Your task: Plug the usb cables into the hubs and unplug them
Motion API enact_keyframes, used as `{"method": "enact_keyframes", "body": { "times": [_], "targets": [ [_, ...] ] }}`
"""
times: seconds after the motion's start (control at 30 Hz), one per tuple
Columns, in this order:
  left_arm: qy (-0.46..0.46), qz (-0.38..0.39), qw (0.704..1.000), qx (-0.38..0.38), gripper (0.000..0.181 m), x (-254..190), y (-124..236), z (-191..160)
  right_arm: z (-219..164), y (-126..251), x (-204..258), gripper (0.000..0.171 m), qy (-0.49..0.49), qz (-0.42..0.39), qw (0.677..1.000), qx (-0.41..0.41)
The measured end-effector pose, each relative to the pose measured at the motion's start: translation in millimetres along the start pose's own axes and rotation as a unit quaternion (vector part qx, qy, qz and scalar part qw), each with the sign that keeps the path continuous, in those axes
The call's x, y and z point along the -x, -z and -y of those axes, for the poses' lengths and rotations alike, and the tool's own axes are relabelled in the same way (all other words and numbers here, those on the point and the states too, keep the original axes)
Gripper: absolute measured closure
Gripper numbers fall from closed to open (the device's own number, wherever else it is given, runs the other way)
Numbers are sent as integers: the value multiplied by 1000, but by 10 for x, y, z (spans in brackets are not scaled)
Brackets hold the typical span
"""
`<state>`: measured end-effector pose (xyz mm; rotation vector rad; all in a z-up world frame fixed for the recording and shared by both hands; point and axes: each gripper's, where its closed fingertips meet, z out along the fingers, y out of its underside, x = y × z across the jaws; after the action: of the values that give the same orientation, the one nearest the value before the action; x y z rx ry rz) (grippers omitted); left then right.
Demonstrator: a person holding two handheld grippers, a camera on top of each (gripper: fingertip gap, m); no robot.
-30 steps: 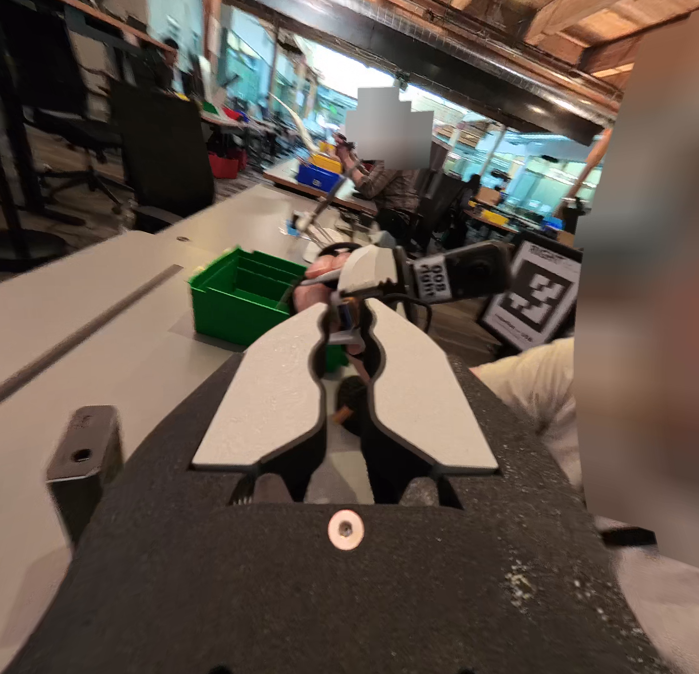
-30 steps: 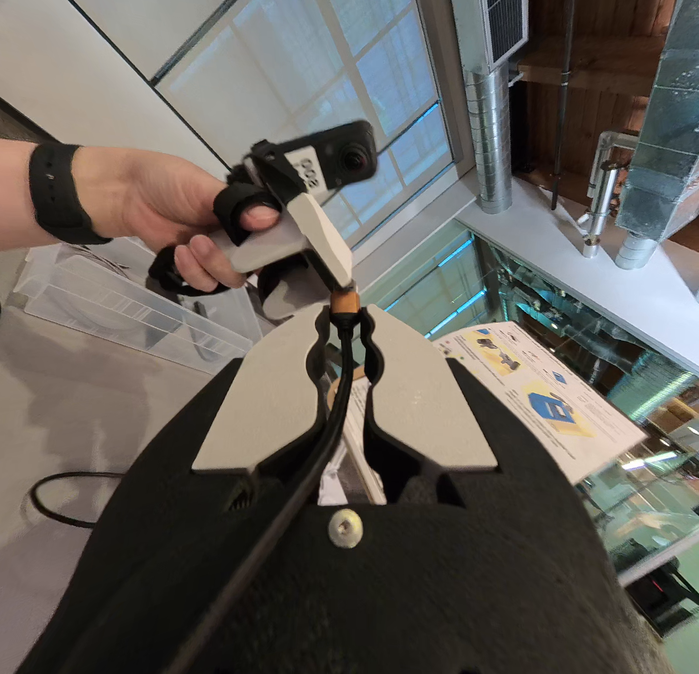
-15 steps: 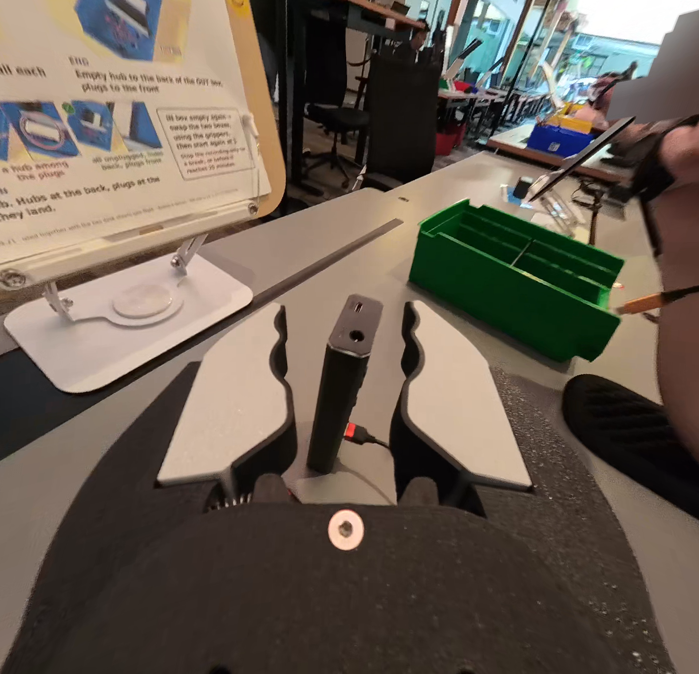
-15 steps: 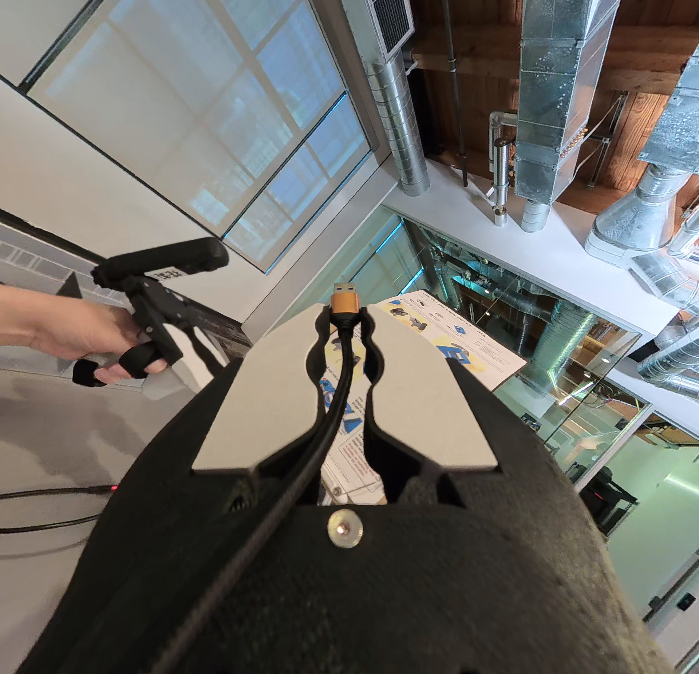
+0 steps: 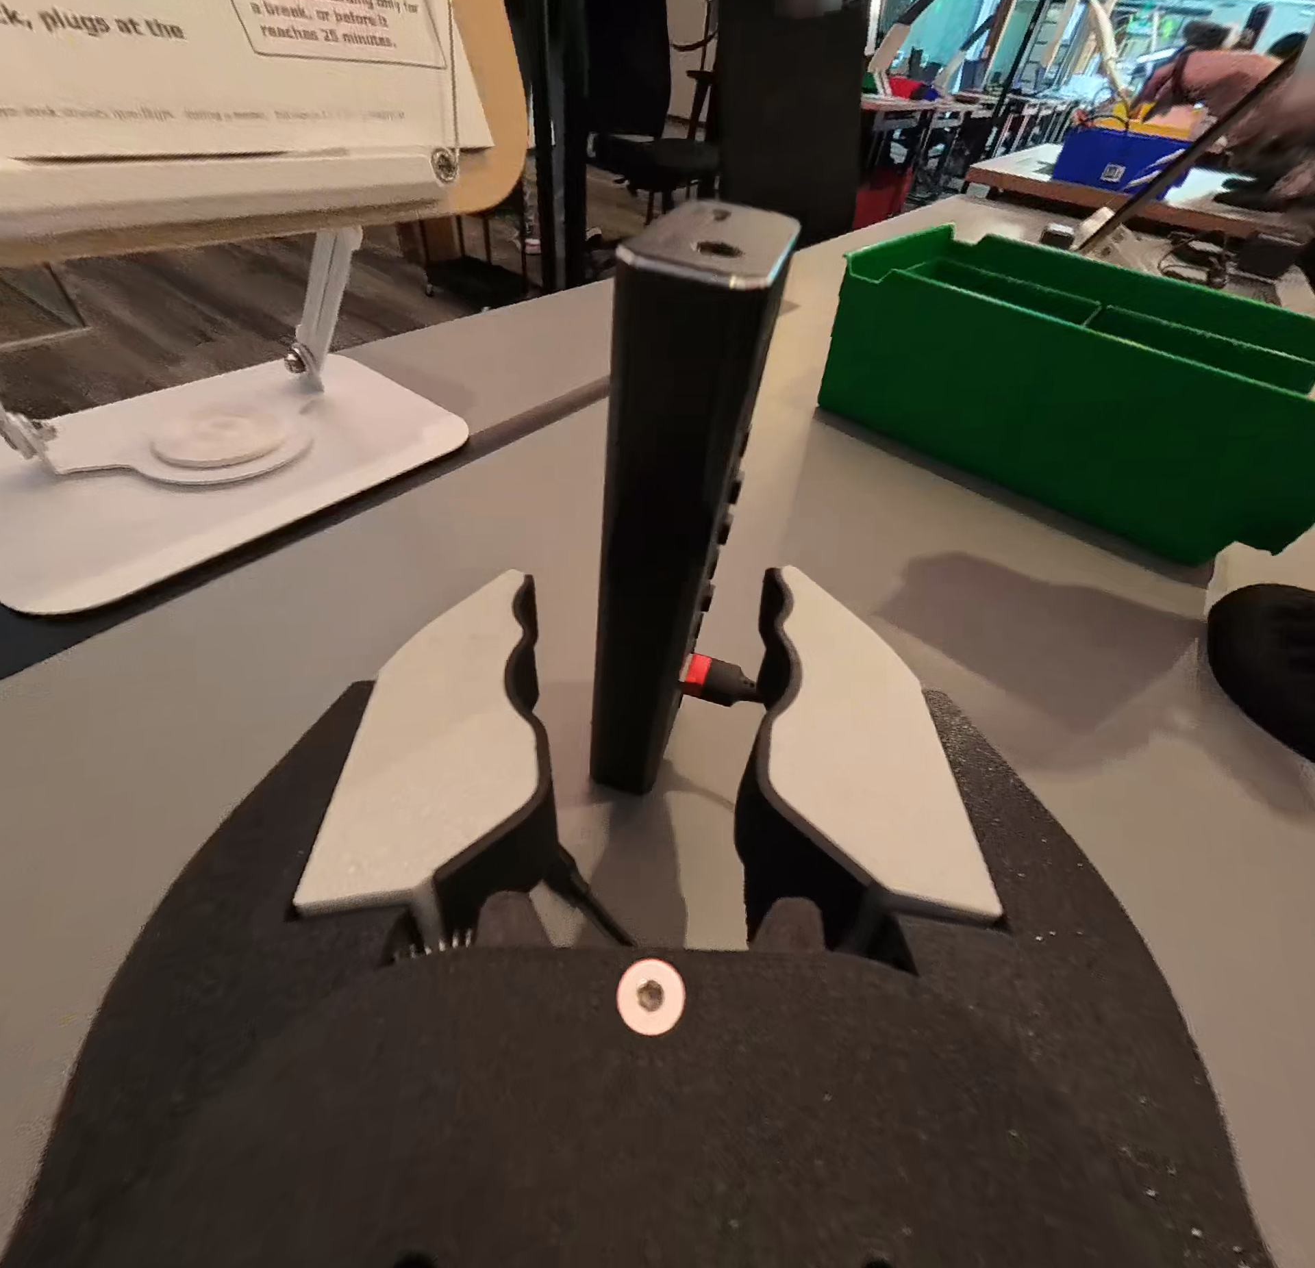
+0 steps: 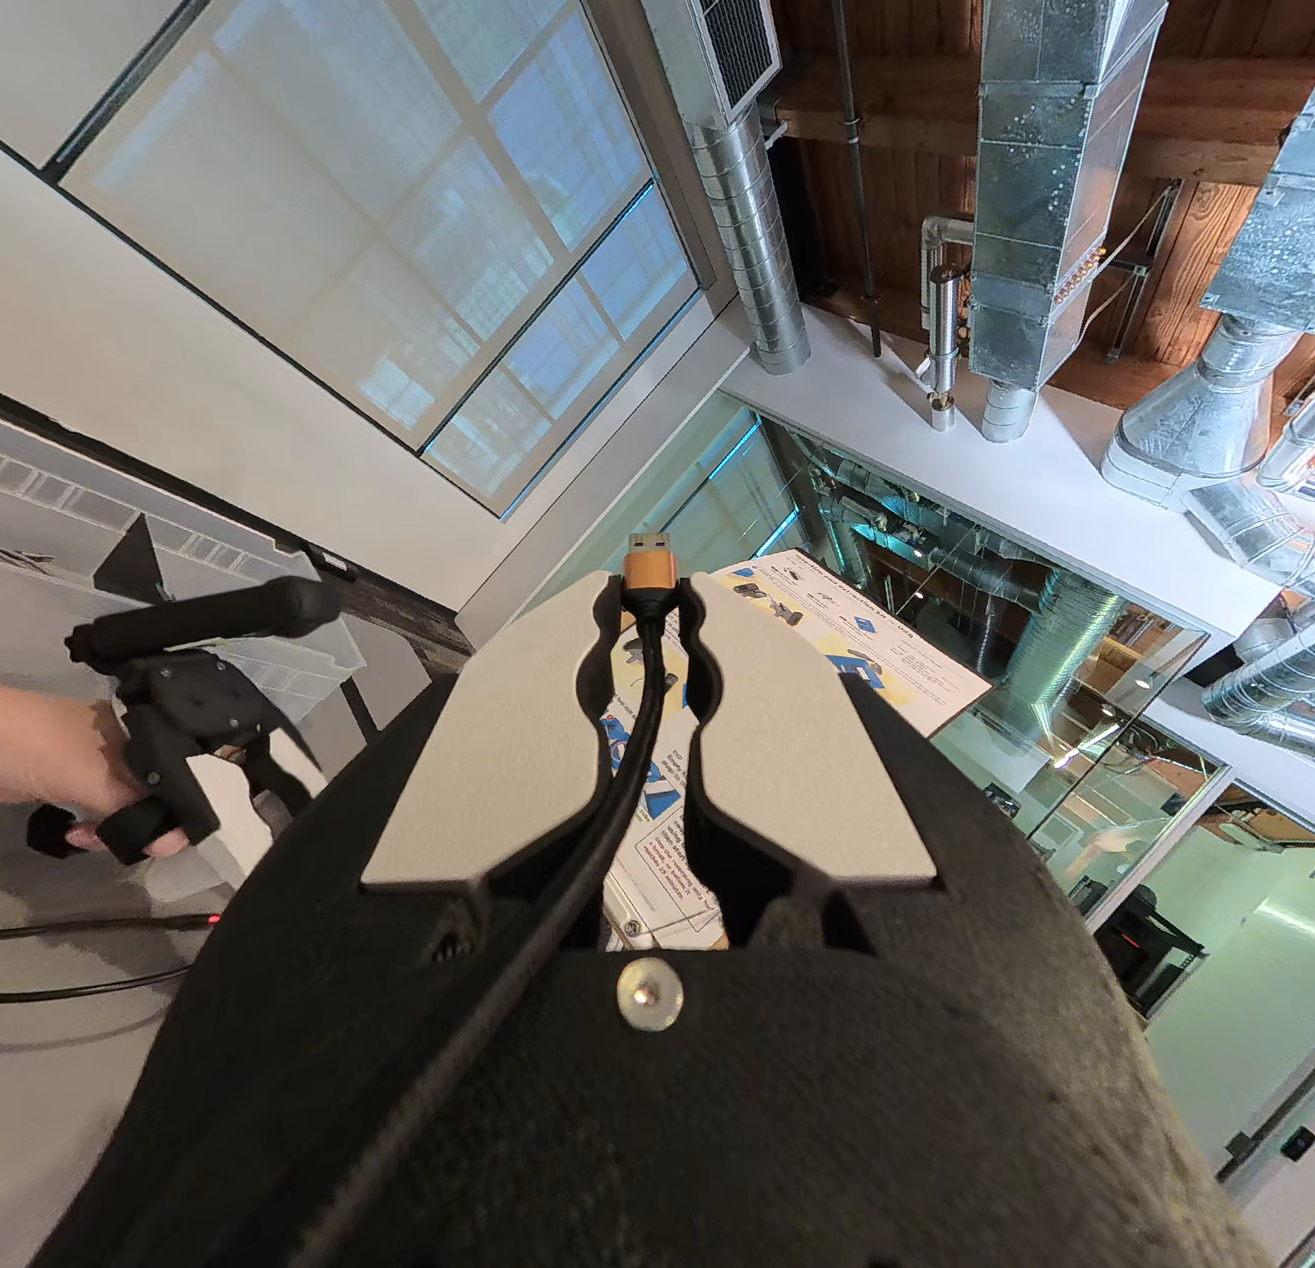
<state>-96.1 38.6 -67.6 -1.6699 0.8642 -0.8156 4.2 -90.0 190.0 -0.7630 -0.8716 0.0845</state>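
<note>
- While the left gripper [image 5: 647, 636] sat low over the grey desk [image 5: 996, 700], its jaws stood wide apart with the black hub [image 5: 679, 494] between them, neither finger touching it.
- Hub lay lengthwise along the jaws' axis, resting on the desk, its far end pointing away toward the room.
- Red-collared plug [image 5: 704, 677] sat in a port on the hub's right side, close to the right finger; its black lead ran back under the gripper.
- Green bin [image 5: 1067, 409] stood on the desk to the right, well apart from the hub; a white sign stand [image 5: 213, 465] stood to the left.
- Right gripper [image 6: 647, 594] was tilted up toward the ceiling ducts, jaws closed on the orange usb plug [image 6: 647, 569]; metal tip stuck out past the fingertips, black cable [image 6: 633, 750] trailed back between the fingers.
- Plug held in the air, clear of the hub.
- Person's hand [image 6: 64, 764] held the left gripper, low at the left of the right wrist view.
</note>
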Motion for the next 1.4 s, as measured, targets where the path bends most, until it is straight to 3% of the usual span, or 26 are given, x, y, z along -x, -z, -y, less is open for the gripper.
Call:
{"method": "enact_keyframes", "body": {
  "times": [0.6, 0.77, 0.97, 1.13, 1.4],
  "targets": [
    [35, -66, 997, 31, 150, -30, -221, -154, -228, -163, 205, 155, -10, 29, 999, 31],
    [35, -42, 997, 55, 152, -13, -225, -136, -437, -250, 206, 155, -89, 26, 994, 49],
    [55, 1, 998, 21, 152, 31, -183, 406, -795, -440, 224, 155, -233, -30, 967, 99],
    [55, 20, 998, -18, 152, 92, -228, 929, -1027, -504, 311, 155, -267, -71, 948, 161],
    [62, 26, 998, -7, 153, 125, -202, 866, -1340, -590, 638, 155, -281, -67, 927, 237]
  ]
}}
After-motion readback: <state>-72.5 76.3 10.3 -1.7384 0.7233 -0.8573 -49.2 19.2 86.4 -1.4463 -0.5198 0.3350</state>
